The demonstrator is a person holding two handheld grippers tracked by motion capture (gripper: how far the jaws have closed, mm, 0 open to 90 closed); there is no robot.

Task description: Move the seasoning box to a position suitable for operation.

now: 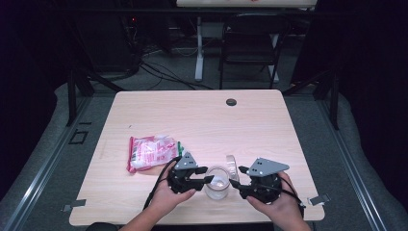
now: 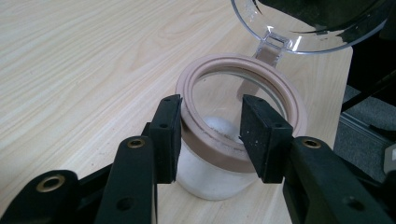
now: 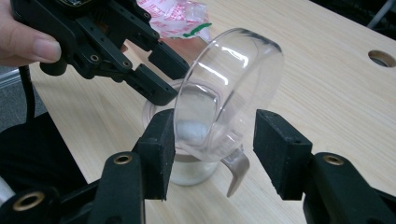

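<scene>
The left gripper (image 2: 210, 128) pinches the pinkish rim of the glass jar (image 2: 219, 177), one jaw outside and one inside, white powder (image 2: 219, 127) lying at its bottom, while the right gripper (image 3: 212, 149) stands spread around the swung-open clear lid (image 3: 229, 88), near the table's (image 1: 202, 115) front edge.

Light wood-grain table (image 1: 202, 120), dark round grommet hole (image 1: 231, 102) set near the far edge. A clear jar (image 1: 216, 185) is stood on it near the front edge. A red-and-white plastic packet (image 1: 151, 153) is laid flat just left of the jar.
</scene>
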